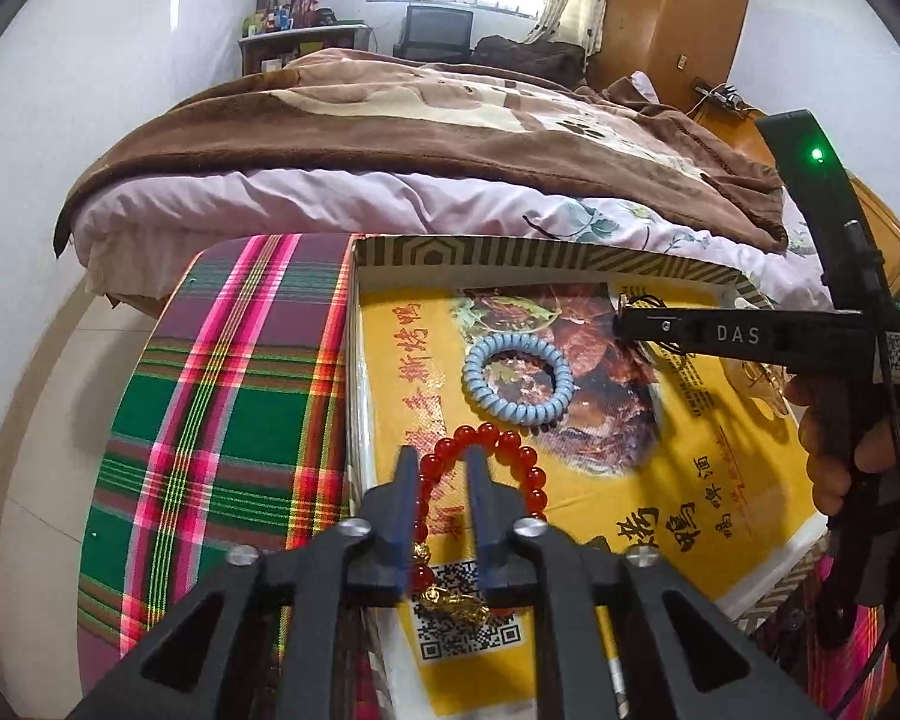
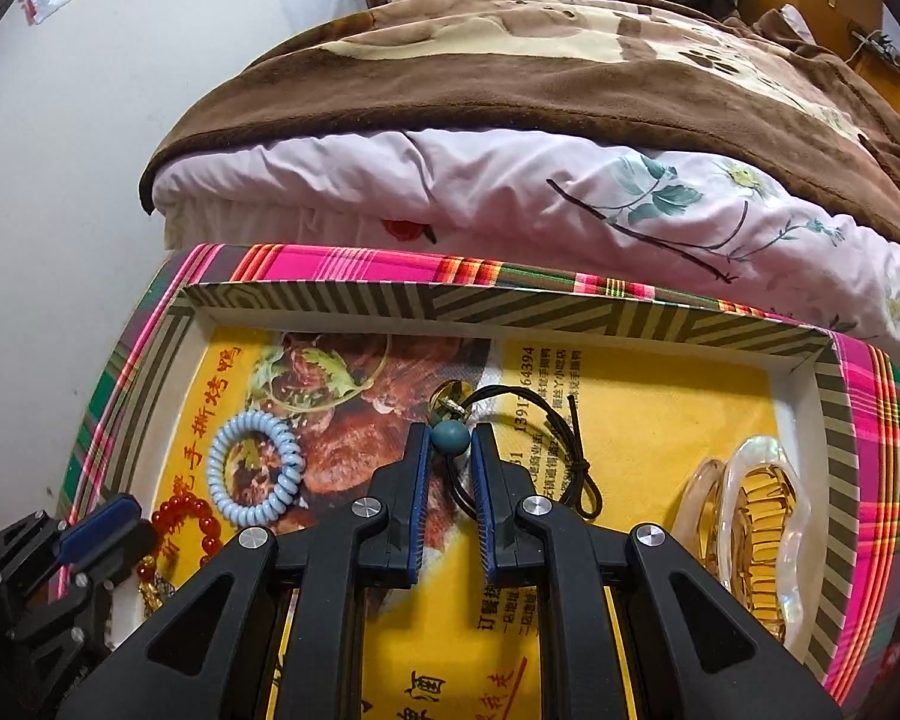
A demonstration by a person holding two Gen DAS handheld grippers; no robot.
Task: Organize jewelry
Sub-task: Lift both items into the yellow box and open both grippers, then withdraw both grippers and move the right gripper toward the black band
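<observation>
Two hand-held grippers over my box [image 2: 570,309]: left [image 1: 443,456] spread astride red bead bracelet [image 1: 525,462], right [image 2: 450,435] pinching teal bead [image 2: 449,437].

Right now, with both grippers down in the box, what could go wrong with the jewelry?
1. The right gripper pinches only the small teal bead; being round, it could slip out.
2. The black cord trails in loops with a knot, so lifting may snag or drag the gold pendant.
3. The left gripper straddles the red bead bracelet without pressing it; pulling away could catch the strand and shove the blue coil band.
</observation>
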